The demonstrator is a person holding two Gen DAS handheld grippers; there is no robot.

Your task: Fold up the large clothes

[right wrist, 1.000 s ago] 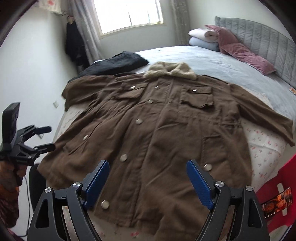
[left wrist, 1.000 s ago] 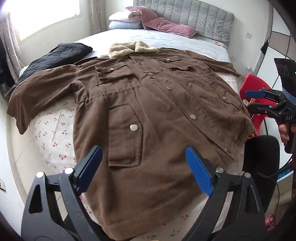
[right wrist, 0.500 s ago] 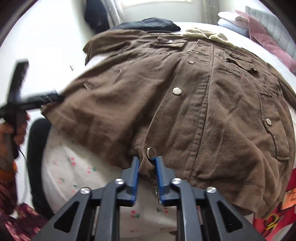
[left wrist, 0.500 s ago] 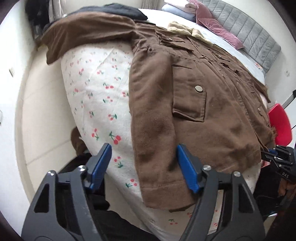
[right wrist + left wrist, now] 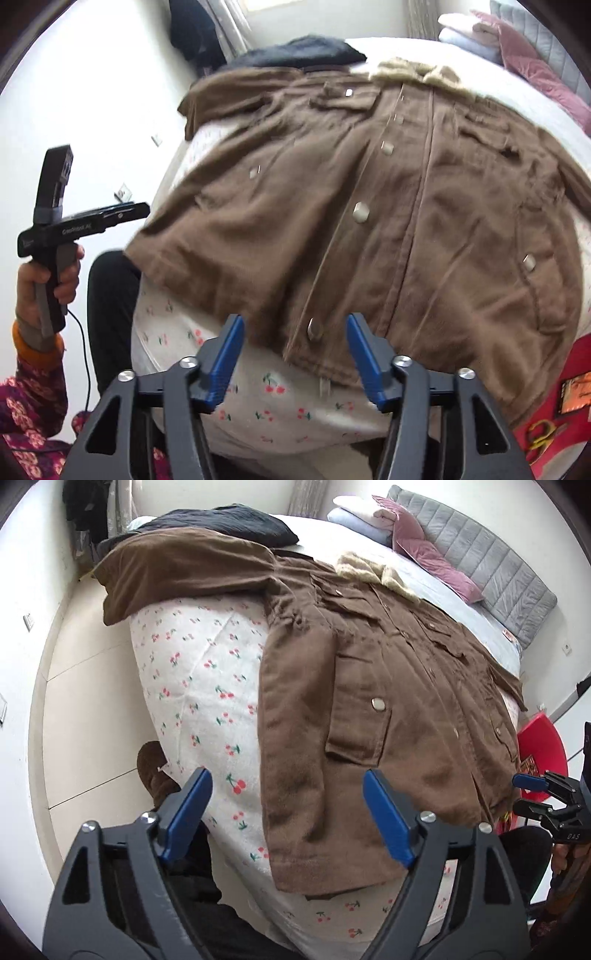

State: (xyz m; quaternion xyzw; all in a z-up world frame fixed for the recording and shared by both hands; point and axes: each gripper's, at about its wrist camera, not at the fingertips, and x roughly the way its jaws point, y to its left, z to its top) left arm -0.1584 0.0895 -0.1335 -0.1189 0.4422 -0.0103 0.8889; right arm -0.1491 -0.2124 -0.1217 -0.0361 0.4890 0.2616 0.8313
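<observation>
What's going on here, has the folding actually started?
Not really. A person holds a gripper in each hand over a brown coat spread face up on the bed. The left gripper hangs open over the coat's bottom corner; the right gripper is open at the hem by the lowest snap, its jaws having just been opening. Neither holds cloth, and the coat lies unfolded, sleeves out.

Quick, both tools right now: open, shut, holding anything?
Left tool: open, just widened, holding nothing; hem of the brown fur-collared coat lies beyond its pads.
Right tool: open, just released, nothing gripped; coat hem beneath its gap.
</observation>
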